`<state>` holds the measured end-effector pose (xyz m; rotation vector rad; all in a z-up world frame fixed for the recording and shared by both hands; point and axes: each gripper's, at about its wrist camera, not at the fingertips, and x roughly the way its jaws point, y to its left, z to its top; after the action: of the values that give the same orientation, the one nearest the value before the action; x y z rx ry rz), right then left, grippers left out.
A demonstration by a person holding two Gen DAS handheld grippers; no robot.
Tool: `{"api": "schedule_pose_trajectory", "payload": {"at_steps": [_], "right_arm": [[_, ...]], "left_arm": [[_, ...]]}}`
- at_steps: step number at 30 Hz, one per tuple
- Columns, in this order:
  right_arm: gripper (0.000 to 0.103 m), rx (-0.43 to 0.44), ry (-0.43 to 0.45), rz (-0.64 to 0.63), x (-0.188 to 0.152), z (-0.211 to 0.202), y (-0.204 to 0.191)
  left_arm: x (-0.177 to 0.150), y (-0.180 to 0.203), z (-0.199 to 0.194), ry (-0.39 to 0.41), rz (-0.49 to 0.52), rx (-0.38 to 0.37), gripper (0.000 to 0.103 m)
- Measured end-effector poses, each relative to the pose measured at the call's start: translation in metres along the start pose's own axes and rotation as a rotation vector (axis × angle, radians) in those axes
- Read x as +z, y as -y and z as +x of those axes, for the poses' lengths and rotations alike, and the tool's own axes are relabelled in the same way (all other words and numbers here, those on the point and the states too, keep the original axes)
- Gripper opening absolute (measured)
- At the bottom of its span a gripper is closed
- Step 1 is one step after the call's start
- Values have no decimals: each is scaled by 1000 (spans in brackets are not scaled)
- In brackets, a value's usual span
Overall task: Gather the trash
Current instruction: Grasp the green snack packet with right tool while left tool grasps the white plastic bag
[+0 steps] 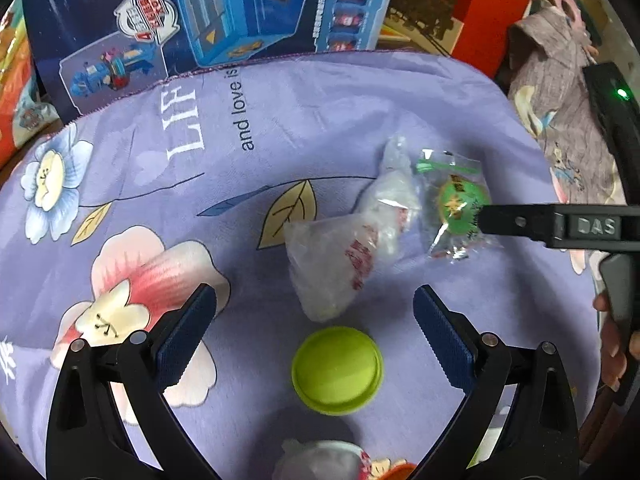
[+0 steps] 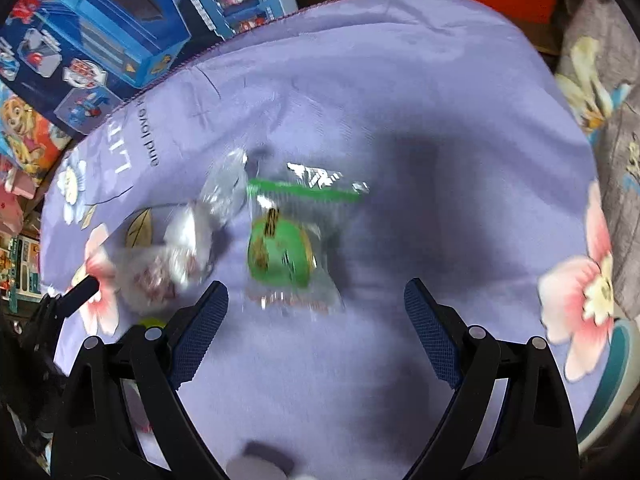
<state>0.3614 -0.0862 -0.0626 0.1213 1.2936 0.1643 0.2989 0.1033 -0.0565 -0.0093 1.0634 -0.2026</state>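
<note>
Trash lies loose on a purple floral bedsheet (image 1: 340, 92): a clear snack wrapper with a green round label (image 2: 288, 240), a crumpled clear plastic bag with red print (image 1: 340, 256) touching its side, and a lime-green round lid (image 1: 337, 370) just beside the bag's near end. Left gripper (image 1: 316, 324) hangs over the sheet with jaws spread wide and nothing between the pads; the lid sits in the gap below them, untouched. Right gripper (image 2: 316, 316) is likewise released, jaws wide, empty, with the snack wrapper lying just ahead of its fingertips (the right wrist view is blurred, so fine print on the wrapper cannot be read). In the left wrist view one finger of the right gripper reaches in from the side, its tip at the wrapper's edge; contact cannot be confirmed. Blue toy boxes (image 1: 200, 12) stand beyond the sheet's far hem.
</note>
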Motion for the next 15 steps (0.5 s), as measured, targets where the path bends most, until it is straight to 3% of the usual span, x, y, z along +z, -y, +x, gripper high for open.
{"api": "schedule_pose_trajectory", "payload": {"at_steps": [6, 8, 9, 15], "right_arm": [[83, -11, -9, 5, 16, 20, -4], [59, -14, -7, -15, 16, 24, -6], [38, -4, -16, -26, 15, 27, -7], [38, 4, -7, -33, 5, 17, 0]], "left_arm": [[4, -1, 9, -12, 6, -1, 99], [6, 0, 11, -14, 9, 0, 99], [7, 1, 12, -15, 12, 0, 99], [15, 13, 21, -23, 32, -1, 99]]}}
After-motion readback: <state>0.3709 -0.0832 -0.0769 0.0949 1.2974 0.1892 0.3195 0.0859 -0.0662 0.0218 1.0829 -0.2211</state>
